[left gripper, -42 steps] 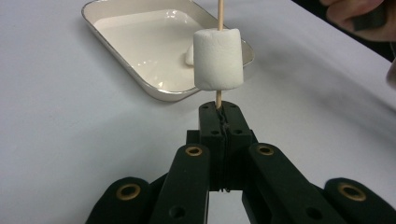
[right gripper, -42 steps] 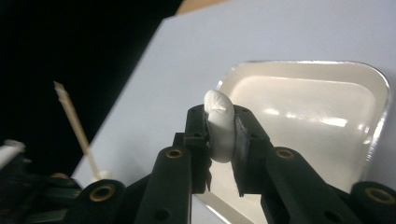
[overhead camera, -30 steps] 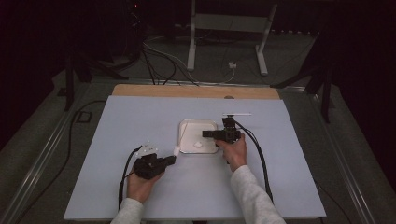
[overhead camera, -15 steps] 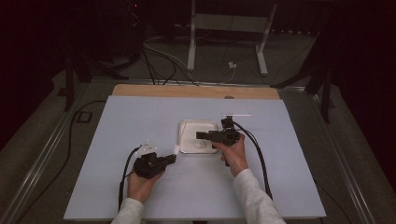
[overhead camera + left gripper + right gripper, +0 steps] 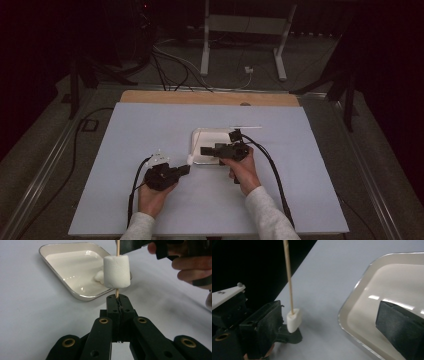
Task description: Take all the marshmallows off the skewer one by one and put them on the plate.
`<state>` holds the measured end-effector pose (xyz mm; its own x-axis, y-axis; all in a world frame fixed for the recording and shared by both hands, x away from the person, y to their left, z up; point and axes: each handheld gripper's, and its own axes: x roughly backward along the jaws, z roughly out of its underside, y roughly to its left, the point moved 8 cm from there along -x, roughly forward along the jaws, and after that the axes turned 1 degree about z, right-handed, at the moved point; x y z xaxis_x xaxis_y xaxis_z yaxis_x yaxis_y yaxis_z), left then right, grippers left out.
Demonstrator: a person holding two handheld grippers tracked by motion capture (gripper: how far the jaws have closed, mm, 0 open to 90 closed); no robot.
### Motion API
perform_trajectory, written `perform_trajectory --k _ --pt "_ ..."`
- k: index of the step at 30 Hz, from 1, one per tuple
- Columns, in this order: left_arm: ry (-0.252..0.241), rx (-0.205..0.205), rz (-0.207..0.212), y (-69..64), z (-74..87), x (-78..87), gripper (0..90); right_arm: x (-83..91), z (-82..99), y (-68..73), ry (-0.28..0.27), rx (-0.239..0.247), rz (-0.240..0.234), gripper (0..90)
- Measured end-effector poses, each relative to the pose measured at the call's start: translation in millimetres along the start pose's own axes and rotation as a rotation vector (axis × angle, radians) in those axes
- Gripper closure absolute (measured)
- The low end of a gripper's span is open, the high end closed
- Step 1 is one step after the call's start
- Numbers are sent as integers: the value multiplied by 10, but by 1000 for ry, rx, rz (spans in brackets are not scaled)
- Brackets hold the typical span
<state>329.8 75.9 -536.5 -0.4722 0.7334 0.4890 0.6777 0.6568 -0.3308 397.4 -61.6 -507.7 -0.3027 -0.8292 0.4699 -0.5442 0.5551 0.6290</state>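
Left gripper (image 5: 117, 301) first: its jaws are clamped tight on the bottom end of a thin wooden skewer (image 5: 116, 246), holding it upright, and one marshmallow (image 5: 116, 271) is threaded on the stick, sitting just above the jaw tips. Over to the right gripper (image 5: 206, 150): its jaws have just been opening and now stand wide, nothing between them, one black pad (image 5: 402, 327) hanging over the tray (image 5: 352, 302). From that side you can see the marshmallow again, low on the skewer right beside the left gripper's jaws, with a long bare run of stick above it. The pale shallow tray sits just beyond, near the middle of the light blue table cover (image 5: 125, 130), and one more marshmallow (image 5: 99, 277) lies in it by the near rim. So, my read: the first piece is on and has been let go, that part looks done. What seems left is fetching the piece in the tray and threading it too, with plenty of stick free for it.
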Motion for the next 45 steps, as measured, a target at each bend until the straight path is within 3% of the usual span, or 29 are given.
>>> perform_trajectory --k 10,15,19,22,28,36,45 --pt "-6 5 14 -34 -17 -20 900 -123 102 141 27 17 -40 43" --pt "-8 4 18 -55 -25 -30 900 -176 147 193 44 6 -50 188" --pt "-7 4 21 -63 -25 -37 900 -210 191 234 59 10 -74 422" --pt "-11 9 22 -61 -29 -37 900 -234 211 264 64 3 -99 517" --pt "-12 15 24 -59 -31 -36 900 -295 270 290 91 4 -111 547" --pt "1 19 17 -55 -16 -55 900 -311 285 311 90 13 -112 731" --pt "19 -15 -5 -57 0 -65 900 -281 267 297 91 -8 -111 788"
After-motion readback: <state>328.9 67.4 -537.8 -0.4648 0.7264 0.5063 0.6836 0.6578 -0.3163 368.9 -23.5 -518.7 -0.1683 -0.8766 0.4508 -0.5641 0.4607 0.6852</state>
